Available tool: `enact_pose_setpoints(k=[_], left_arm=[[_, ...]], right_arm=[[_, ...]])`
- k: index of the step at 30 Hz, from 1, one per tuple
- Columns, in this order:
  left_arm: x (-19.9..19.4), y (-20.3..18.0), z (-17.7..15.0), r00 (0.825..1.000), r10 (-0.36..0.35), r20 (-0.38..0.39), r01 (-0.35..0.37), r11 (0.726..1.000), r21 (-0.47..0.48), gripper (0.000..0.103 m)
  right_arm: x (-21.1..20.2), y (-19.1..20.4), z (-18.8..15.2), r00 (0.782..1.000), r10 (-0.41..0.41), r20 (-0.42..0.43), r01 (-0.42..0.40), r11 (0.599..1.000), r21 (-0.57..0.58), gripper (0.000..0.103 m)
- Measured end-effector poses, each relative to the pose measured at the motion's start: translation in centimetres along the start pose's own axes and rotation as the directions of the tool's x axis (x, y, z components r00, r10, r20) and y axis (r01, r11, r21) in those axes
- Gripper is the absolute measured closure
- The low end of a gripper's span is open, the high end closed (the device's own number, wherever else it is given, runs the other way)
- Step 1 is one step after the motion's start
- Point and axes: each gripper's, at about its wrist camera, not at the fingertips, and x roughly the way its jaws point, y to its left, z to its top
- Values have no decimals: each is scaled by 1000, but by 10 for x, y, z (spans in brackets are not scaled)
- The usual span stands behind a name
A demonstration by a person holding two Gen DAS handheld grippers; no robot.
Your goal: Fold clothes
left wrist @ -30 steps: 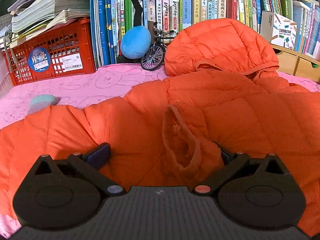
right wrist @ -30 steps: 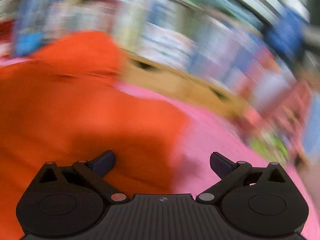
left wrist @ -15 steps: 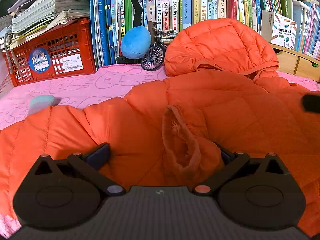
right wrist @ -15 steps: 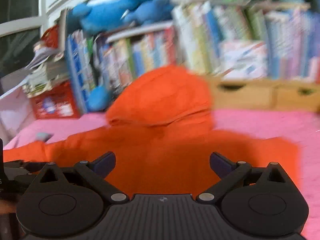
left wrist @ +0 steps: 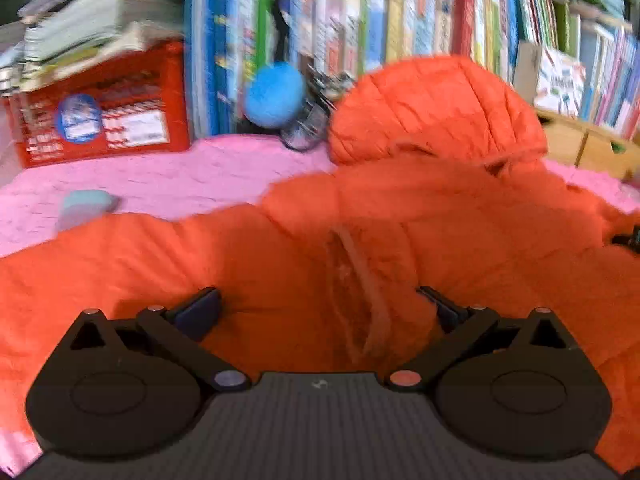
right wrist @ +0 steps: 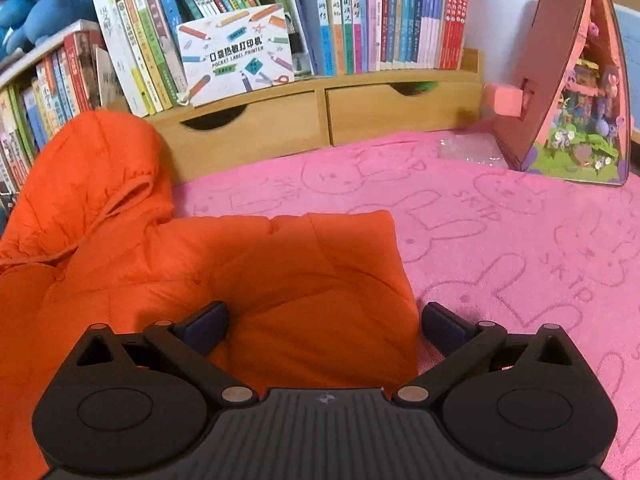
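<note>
Lying spread on the pink desk point(right wrist: 500, 240), the orange jacket point(right wrist: 140, 264) sits under both tools: left tool point(left wrist: 320, 312) and right tool point(right wrist: 324, 324) gape wide, gripping nothing.

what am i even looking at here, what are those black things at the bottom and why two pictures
Each picture comes from a fisheye camera mounted on a tool a person carries, one per hand. The black shapes are that tool's two fingers. One view shows the left hand-held gripper, the other the right hand-held gripper. Both are open and hold nothing. Between and beneath them lies an orange hooded jacket, spread on a pink blanket with rabbit outlines. Behind stand books on wooden drawers. The left view is motion-blurred.
</note>
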Motion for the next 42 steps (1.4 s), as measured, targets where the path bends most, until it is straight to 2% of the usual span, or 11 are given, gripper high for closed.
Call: enact_pose_setpoints(k=[5, 7, 11, 16, 21, 23, 25, 28, 33, 39, 42], left_arm=[[-71, 58, -10, 984, 52, 172, -32, 992, -118, 0], [-91, 99, -18, 962, 171, 211, -128, 970, -206, 0], [-111, 189, -39, 902, 427, 60, -368, 834, -411, 2], [-131, 265, -77, 943, 331, -33, -269, 701, -660, 7], [-121, 271, -75, 947, 320, 9, -234, 713, -661, 9], [-113, 274, -75, 944, 328, 35, -218, 700, -680, 36], [-106, 284, -77, 940, 340, 22, -215, 640, -738, 84], [-102, 297, -87, 966, 243, 85, -65, 549, -833, 95], [-109, 270, -63, 960, 130, 248, 106, 651, -752, 96], [-126, 178, 1, 847, -215, 486, 455, 766, -455, 94], [-116, 106, 25, 813, -366, 453, 523, 802, -289, 93]], right_arm=[[-7, -1, -6, 1000, 5, -2, -5, 1000, 5, 0], [-9, 0, -5, 1000, 7, -2, -7, 1000, 7, 0], [-9, -1, -6, 1000, 10, -1, -10, 1000, 12, 0], [-8, -1, -6, 1000, 12, -1, -12, 1000, 14, 0], [-8, 0, -6, 1000, 12, -2, -11, 1000, 15, 0], [-8, 0, -6, 1000, 12, -1, -12, 1000, 16, 0], [-8, -1, -6, 1000, 15, 0, -15, 1000, 20, 0], [-9, -2, -6, 1000, 22, 3, -22, 999, 29, 0], [-10, -5, -7, 999, 33, 8, -33, 999, 42, 0], [-11, -7, -7, 999, 46, 14, -47, 997, 58, 0], [-11, -8, -7, 999, 51, 17, -52, 996, 66, 0]])
